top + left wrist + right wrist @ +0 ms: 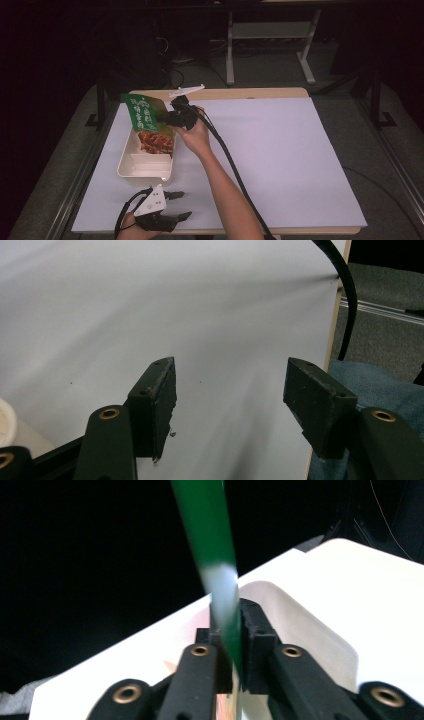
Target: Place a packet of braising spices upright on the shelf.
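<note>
Right gripper (pixel 167 118), held in the person's right hand (pixel 196 136), has its jaws clamped on the edge of a green packet (pixel 145 114), which hangs tilted over the far end of a white tray (pixel 131 172). Left gripper (pixel 176 205) rests near the table's (pixel 280 150) front edge, just beside the tray, jaws wide apart with nothing between them.

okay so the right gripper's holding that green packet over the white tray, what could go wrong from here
The right gripper pinches the green packet by one thin edge, so it could slip out. The packet hangs over the far end of the white tray; it could land half on the rim. The left gripper is open and apart, so nothing steadies the tray.
</note>
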Tool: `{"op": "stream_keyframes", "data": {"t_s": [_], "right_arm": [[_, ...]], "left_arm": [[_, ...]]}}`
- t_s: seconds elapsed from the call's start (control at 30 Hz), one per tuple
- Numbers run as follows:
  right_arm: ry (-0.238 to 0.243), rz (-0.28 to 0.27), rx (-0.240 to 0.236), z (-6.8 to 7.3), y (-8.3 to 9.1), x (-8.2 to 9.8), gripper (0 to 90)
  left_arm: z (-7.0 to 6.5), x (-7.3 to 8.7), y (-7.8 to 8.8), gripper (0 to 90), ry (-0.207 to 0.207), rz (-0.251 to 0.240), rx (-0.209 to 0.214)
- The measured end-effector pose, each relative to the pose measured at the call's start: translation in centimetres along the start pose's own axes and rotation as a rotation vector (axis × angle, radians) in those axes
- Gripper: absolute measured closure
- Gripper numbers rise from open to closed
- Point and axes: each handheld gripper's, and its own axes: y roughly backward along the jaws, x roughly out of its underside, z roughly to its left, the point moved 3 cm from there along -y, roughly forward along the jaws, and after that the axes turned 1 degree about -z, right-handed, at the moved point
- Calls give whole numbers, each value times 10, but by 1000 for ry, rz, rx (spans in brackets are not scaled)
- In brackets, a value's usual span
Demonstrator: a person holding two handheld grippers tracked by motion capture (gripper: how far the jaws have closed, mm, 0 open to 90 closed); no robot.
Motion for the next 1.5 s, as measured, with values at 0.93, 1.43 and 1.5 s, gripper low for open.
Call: {"op": "stream_keyframes", "data": {"t_s": [0.93,1.43,1.5], "right_arm": [[8,75,-7,-4,50,12,540],[1,49,6,-12,91,27,476],[-2,49,7,-13,96,29,474]], "left_arm": [[2,2,-4,366,20,9,-2],[4,2,-5,362,20,19,-1],[3,2,-6,361,23,13,-2]]}}
